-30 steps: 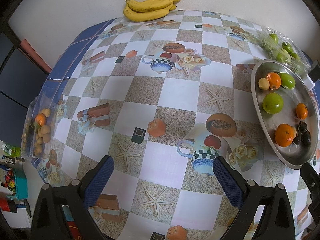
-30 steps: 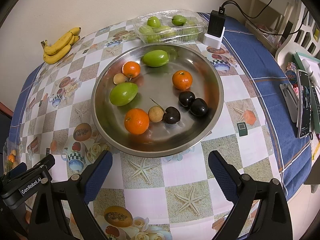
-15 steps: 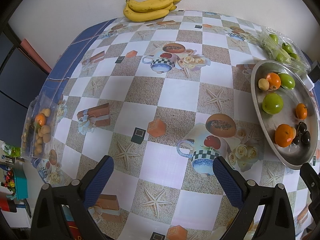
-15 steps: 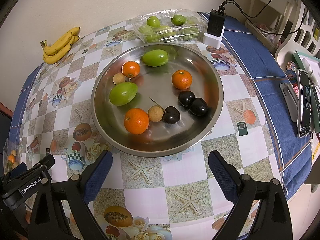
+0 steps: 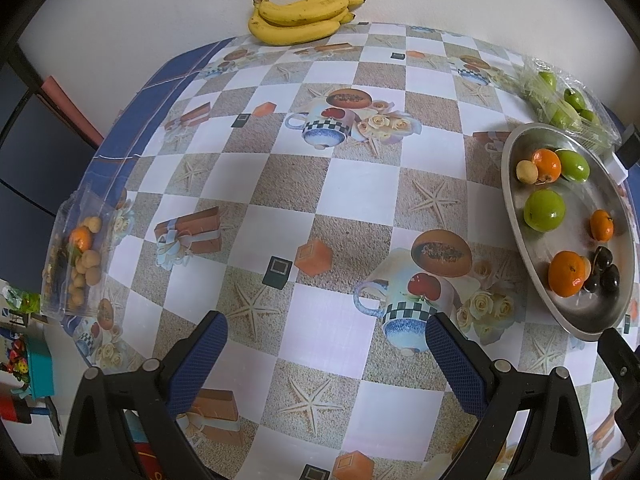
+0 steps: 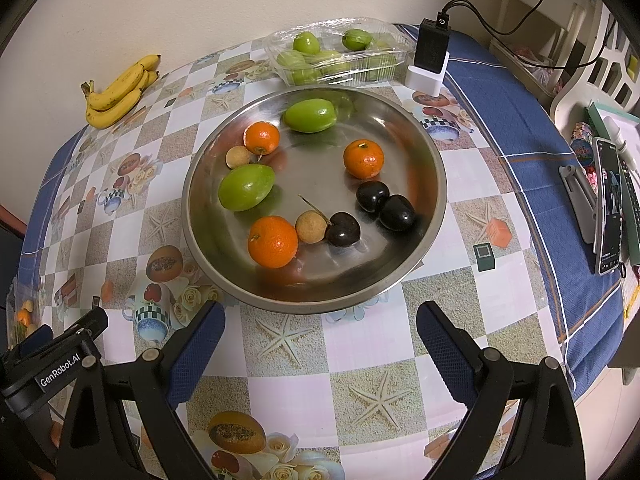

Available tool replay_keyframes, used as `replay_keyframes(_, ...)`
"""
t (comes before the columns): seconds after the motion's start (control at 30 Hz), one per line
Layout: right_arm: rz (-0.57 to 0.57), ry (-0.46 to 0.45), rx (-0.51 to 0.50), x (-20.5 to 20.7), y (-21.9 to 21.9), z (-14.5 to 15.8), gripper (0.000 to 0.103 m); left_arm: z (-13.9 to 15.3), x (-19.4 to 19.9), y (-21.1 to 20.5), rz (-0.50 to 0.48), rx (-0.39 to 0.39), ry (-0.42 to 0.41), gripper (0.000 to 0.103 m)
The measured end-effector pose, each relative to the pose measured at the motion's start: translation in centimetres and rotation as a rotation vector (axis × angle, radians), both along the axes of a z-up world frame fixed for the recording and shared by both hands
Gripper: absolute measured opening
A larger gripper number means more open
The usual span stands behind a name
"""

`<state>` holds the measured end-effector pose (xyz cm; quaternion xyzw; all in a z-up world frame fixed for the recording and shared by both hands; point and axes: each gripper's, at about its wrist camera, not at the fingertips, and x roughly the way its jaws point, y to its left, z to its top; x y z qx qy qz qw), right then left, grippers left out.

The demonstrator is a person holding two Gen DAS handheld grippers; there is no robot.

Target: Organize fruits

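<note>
A steel bowl [image 6: 434, 184] holds oranges [image 6: 273, 241], green fruits [image 6: 247, 187], dark cherries [image 6: 397, 212] and small tan longans [image 6: 312, 227]. It also shows at the right of the left wrist view [image 5: 516, 216]. My right gripper [image 6: 318, 340] is open and empty, just short of the bowl's near rim. My left gripper [image 5: 326, 346] is open and empty above the patterned tablecloth, left of the bowl. A banana bunch [image 5: 302, 20] lies at the far edge by the wall.
A clear box of green fruits [image 6: 340, 56] stands behind the bowl, next to a black charger on a white block [image 6: 430, 56]. A clear box of longans and an orange [image 5: 76, 256] sits at the table's left edge. A phone [image 6: 608, 204] lies at the right.
</note>
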<state>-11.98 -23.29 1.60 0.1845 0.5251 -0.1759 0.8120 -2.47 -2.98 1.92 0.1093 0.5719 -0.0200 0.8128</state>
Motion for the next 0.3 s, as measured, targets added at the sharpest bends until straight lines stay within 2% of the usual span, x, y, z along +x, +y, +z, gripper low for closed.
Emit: replay_keyframes(0.3,-0.004,0.001,0.001,-0.01,0.02,0.01,0.097,0.53,-0.07,-0.22,-0.015,-0.022,-0.013,0.101)
